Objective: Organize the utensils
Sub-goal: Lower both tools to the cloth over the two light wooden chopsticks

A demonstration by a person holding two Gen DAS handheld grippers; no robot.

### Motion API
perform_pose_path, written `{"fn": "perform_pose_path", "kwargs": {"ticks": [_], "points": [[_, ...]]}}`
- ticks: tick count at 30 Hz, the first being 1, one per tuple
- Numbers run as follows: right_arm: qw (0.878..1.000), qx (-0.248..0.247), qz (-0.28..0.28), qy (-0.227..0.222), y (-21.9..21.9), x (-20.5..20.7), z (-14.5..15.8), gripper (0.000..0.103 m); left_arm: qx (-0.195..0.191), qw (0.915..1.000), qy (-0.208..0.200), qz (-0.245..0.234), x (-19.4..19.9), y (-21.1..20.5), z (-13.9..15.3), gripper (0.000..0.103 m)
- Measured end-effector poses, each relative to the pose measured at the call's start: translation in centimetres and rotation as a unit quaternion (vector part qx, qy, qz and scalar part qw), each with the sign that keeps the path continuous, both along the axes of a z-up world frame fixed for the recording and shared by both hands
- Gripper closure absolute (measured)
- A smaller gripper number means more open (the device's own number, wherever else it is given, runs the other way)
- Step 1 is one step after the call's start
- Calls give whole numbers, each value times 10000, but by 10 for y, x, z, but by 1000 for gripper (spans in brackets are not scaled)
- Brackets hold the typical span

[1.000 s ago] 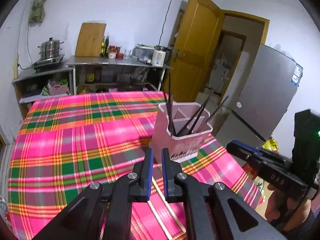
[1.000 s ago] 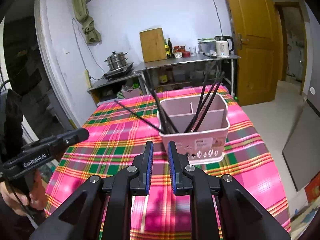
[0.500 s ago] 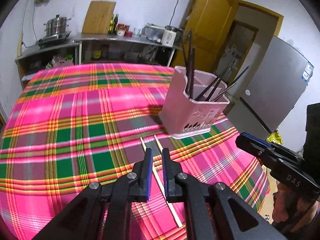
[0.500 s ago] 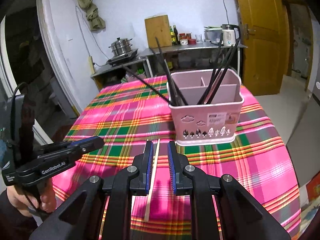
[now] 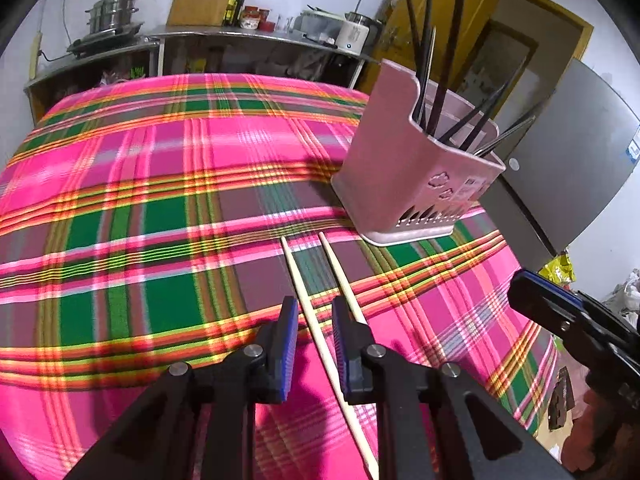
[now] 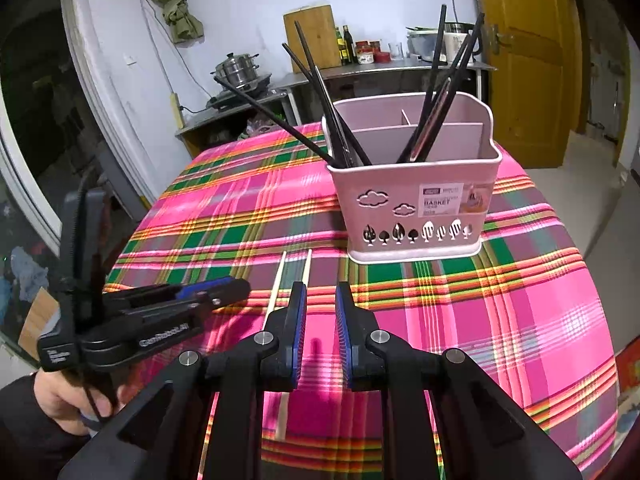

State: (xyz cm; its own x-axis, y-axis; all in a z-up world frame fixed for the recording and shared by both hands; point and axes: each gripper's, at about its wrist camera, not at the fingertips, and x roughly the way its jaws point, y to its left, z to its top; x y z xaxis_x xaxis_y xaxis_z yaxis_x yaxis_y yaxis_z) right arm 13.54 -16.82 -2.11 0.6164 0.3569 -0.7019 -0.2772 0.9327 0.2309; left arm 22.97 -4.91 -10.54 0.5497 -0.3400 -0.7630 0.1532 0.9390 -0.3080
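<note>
Both claws have dropped toward the bench since a second ago. The left claw (image 5: 315, 322) has just been opening and straddles one pale chopstick (image 5: 298, 280) lying before the pink basket (image 6: 416, 200). The right claw (image 6: 320, 304) hovers slightly apart, empty. I'd go lower, center, squeeze gently.

I see a home kitchen: a steel steamer pot (image 6: 236, 70) on a burner, a metal shelf (image 5: 256, 38) with bottles, jars and a kettle (image 5: 354, 34), a wooden cutting board (image 6: 310, 34), a fridge (image 5: 568, 168)
</note>
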Motion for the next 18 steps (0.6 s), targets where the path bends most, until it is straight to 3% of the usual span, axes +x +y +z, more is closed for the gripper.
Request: {"fn": "perform_pose_path", "kwargs": {"ticks": [8,13,18], "points": [[9999,-21,-12,129,0,7,-10,88,219,9995,213,-43,15,-10,-25,86],[9997,-41,26,235,5,13,-19,88,354,9993,95,-89,13,-8,-27,94],[9993,-74,136,343,15,23,-30,88,369,9993,92,-4,7,11,-27,95]]}}
